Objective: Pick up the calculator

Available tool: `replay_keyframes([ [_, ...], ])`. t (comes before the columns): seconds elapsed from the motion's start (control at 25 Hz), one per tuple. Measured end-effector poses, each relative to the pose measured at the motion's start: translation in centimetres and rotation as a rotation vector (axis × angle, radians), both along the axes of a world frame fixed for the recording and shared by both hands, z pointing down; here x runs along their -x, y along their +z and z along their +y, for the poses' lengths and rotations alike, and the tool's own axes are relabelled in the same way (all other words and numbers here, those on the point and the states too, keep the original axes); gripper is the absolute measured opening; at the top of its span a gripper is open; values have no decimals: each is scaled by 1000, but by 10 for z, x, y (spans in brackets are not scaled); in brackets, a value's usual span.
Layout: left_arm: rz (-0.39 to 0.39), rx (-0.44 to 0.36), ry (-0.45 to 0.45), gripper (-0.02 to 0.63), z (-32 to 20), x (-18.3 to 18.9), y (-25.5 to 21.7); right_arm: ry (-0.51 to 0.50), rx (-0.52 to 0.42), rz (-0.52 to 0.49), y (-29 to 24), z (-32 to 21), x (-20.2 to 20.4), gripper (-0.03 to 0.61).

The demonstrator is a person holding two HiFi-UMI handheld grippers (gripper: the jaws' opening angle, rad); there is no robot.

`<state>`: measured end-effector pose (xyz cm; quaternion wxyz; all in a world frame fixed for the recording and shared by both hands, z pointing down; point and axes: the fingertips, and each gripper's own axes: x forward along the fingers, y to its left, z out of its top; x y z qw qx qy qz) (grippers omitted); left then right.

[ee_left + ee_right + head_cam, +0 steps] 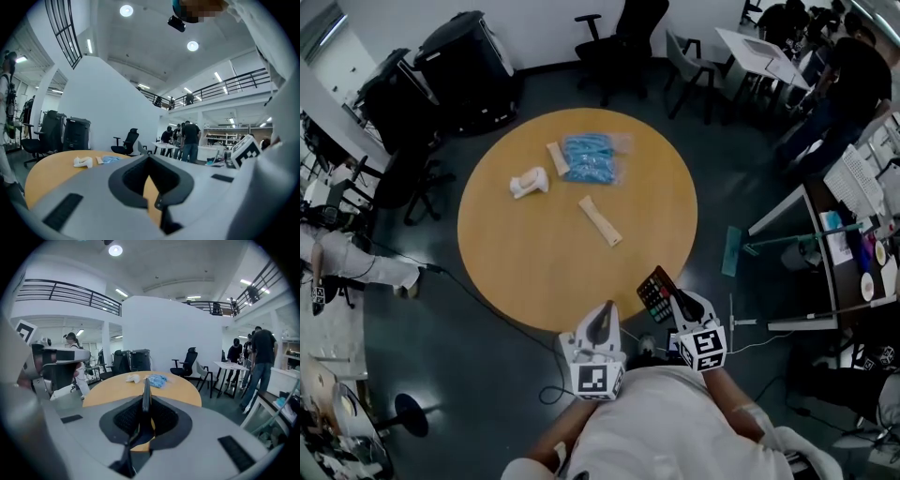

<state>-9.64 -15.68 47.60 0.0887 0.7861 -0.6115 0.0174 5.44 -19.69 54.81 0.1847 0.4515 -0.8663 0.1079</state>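
The calculator [655, 292] is dark with rows of red and white keys. It hangs off the table, over the near rim of the round wooden table [525, 253], tilted up and to the left. My right gripper [668, 298] is shut on its lower right end. In the right gripper view the calculator [146, 394] stands edge-on between the jaws of the right gripper [145, 404]. My left gripper [605, 317] hovers just left of it above the table's near rim. Its jaws taper together with nothing between them. In the left gripper view the left gripper [151, 180] shows only a thin sliver of tabletop.
On the table lie a white handheld device [528, 182], a blue packet [589, 157] and two beige sticks [600, 221] [557, 157]. Office chairs [623, 42], black cases [459, 61], desks and people [848, 75] surround the table. Cables run over the floor near its front edge.
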Motion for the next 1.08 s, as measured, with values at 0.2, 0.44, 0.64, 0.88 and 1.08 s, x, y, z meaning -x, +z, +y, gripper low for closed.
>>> replay_keyframes([
  [0.2, 21, 10, -14, 5, 0, 0, 1, -7, -22, 13, -9, 0, -2, 55],
  [0.44, 13, 1, -21, 5, 0, 1, -1, -20, -27, 20, -10, 0, -1, 55],
  [0.64, 14, 0, -24, 5, -1, 0, -1, -23, -37, 11, -16, -2, 0, 55],
  [0.88, 15, -3, -20, 5, -5, 2, -2, -8, -37, 2, -20, -9, -1, 55],
  [1.08, 16, -2, -19, 5, -7, 0, -1, -2, -42, -15, -23, -11, -3, 55],
])
